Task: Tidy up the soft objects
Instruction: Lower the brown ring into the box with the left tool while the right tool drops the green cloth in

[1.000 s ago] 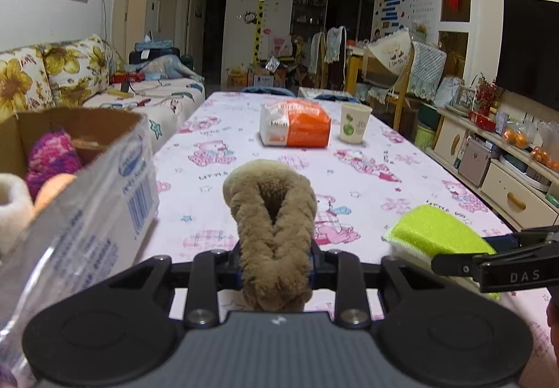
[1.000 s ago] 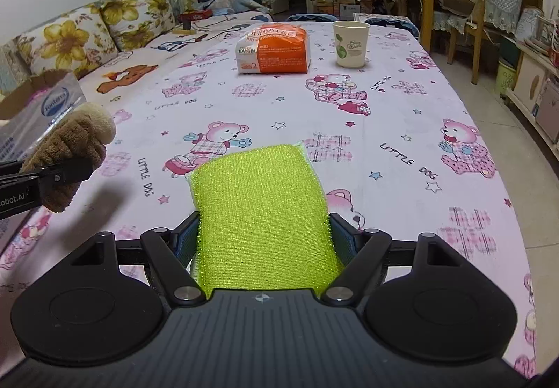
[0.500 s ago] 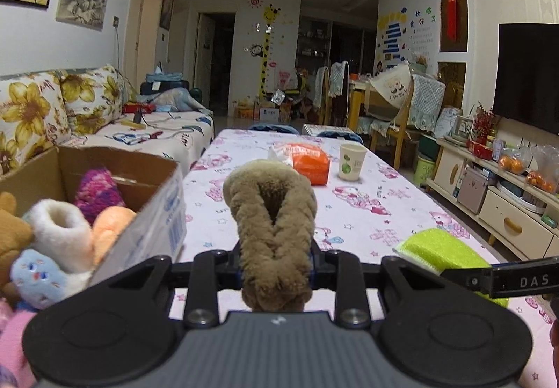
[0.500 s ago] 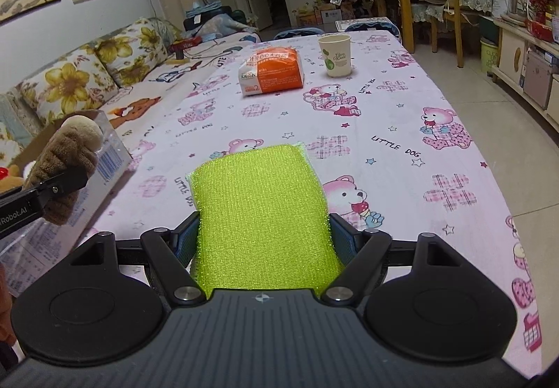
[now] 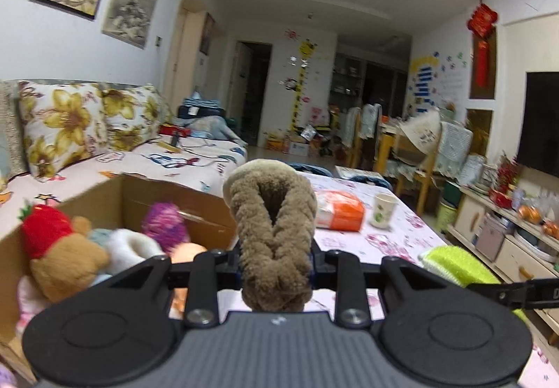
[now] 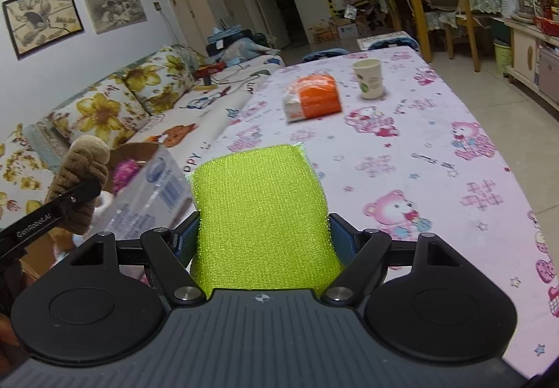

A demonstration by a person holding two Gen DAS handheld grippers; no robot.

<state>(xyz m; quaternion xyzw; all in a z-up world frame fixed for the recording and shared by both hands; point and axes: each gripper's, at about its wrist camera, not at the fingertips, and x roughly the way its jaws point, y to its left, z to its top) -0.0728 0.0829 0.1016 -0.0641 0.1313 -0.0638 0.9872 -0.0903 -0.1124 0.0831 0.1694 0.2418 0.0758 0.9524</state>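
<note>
Fingers of the left hand-held gripper [image 5: 276,262] pinch a brown fuzzy plush loop [image 5: 272,227], held above the open cardboard box [image 5: 146,192] of soft toys. The right hand-held gripper [image 6: 263,238] clamps a lime-green rectangular sponge [image 6: 262,210] over the pink cartoon-print worktop [image 6: 419,150].

A cardboard box [image 5: 146,192] sits at the near left edge of the table [image 6: 436,150], with plush toys [image 5: 66,255] in it. A plush slipper [image 5: 274,234] hangs beside the box's right wall, a sponge [image 6: 260,213] to its right above the near tabletop. Far along the table lie a packet [image 6: 312,101] and, right of it, a paper cup [image 6: 367,79]. A sofa [image 5: 104,129] stands left of the table.
</note>
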